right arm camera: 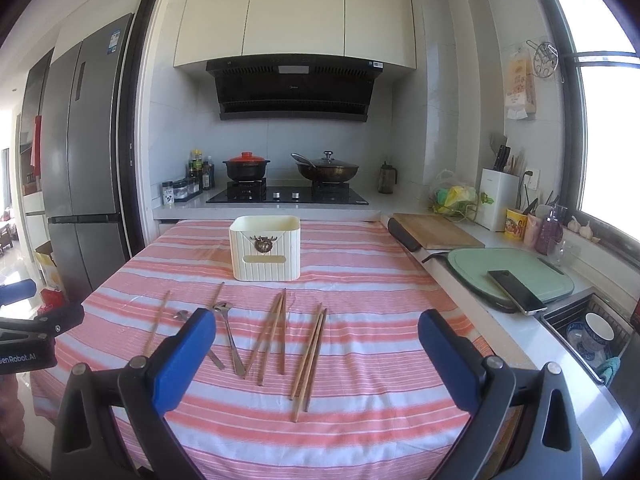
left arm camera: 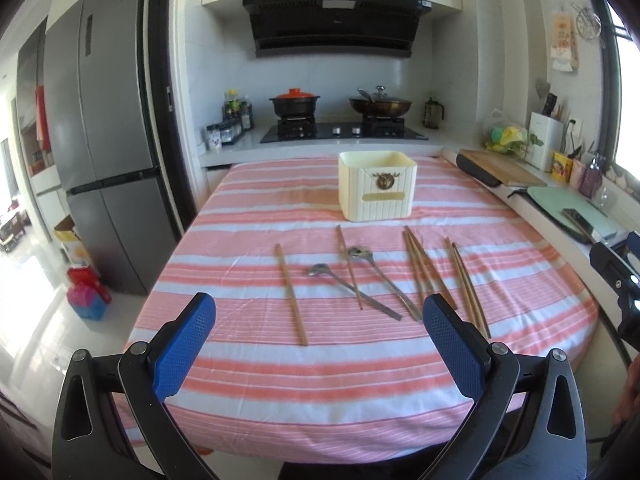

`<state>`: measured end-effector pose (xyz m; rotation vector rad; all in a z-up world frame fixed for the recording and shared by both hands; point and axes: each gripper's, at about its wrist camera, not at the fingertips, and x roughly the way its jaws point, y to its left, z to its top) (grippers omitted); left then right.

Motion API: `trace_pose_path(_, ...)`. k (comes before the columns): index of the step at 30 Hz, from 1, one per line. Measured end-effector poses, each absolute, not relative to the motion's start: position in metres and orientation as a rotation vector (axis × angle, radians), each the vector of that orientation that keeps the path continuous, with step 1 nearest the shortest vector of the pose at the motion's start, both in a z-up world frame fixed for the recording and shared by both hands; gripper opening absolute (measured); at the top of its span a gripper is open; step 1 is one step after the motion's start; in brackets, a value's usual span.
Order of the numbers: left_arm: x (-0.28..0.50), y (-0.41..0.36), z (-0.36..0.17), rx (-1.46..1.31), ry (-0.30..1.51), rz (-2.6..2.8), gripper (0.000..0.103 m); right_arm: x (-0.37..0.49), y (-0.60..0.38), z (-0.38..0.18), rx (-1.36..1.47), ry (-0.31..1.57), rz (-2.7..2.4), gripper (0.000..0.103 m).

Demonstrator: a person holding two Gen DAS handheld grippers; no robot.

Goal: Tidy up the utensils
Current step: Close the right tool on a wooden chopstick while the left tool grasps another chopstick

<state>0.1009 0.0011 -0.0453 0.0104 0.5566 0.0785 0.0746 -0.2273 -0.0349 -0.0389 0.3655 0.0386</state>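
Observation:
A cream utensil box stands upright at the far middle of the pink-striped table. In front of it lie several wooden chopsticks and two metal spoons, spread in a row. My left gripper is open and empty, above the near table edge, short of the utensils. My right gripper is open and empty, hovering over the chopsticks. Part of the right gripper shows at the right edge of the left wrist view.
A counter runs along the right with a wooden board, a green board bearing a phone, and a sink rack with bowls. A stove with pots is behind the table. A fridge stands left.

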Motion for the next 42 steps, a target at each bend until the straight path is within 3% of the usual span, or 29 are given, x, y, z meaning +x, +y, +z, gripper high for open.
trace_pose_path(15, 0.126, 0.012, -0.059, 0.005, 0.593, 0.107, 0.103, 0.098, -0.22, -0.047, -0.067, 0.43, 0.062, 0.103)
trace_pose_path(23, 0.148, 0.033, -0.091, -0.036, 0.678, 0.121, 0.103, 0.16, -0.258, -0.091, -0.004, 0.622, 0.006, 0.103)
trace_pose_path(25, 0.156, 0.035, -0.1, -0.037, 0.699, 0.117, 0.103, 0.177, -0.259, -0.109, -0.029, 0.676, 0.028, 0.097)
trace_pose_path(27, 0.167, 0.037, -0.109, -0.041, 0.724, 0.113, 0.103, 0.195, -0.257, -0.127, -0.059, 0.729, 0.043, 0.074)
trace_pose_path(33, 0.191, 0.042, -0.125, -0.031, 0.773, 0.122, 0.103, 0.24, -0.26, -0.17, -0.004, 0.883, 0.125, 0.043)
trace_pose_path(35, 0.198, 0.043, -0.129, -0.028, 0.783, 0.125, 0.103, 0.248, -0.259, -0.181, 0.002, 0.921, 0.14, 0.036)
trace_pose_path(42, 0.22, 0.046, -0.149, -0.038, 0.842, 0.135, 0.103, 0.263, -0.249, -0.2, -0.041, 1.001, 0.181, 0.027)
